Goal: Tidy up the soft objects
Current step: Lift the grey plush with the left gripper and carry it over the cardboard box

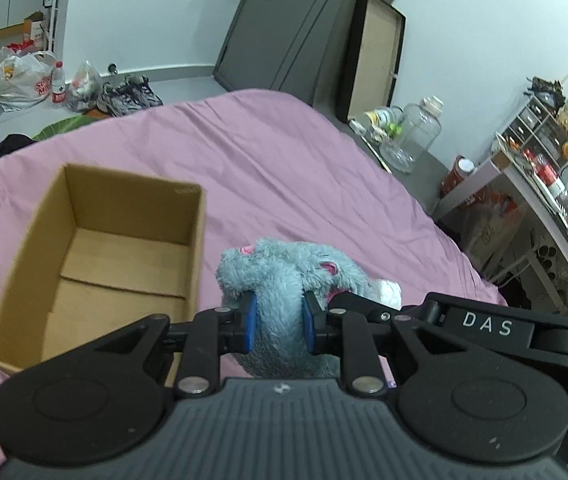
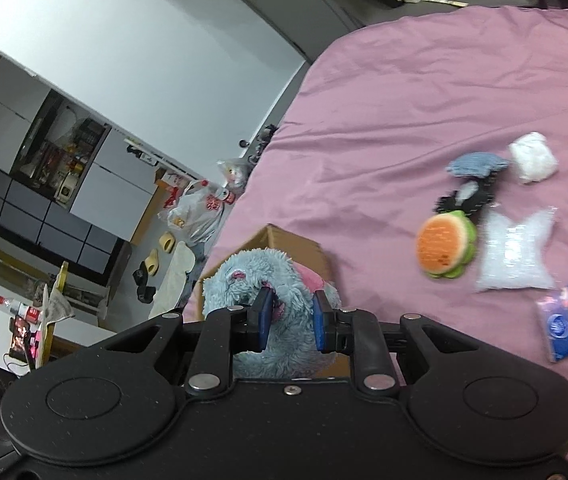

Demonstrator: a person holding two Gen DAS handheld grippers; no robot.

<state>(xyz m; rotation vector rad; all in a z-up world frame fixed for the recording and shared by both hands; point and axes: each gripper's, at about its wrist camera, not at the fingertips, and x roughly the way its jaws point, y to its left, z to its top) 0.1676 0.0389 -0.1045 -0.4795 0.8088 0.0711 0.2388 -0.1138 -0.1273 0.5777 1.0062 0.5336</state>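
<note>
While both clamped on blue plush (image 1: 284,276) | L grip (image 1: 278,322) + R grip (image 2: 290,326) pinching it | box (image 1: 96,264) open, just left of L | needs leftward carry

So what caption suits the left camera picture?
Left claw squeezing a fluffy blue plush toy beside an open cardboard box on a pink bedsheet.
</note>
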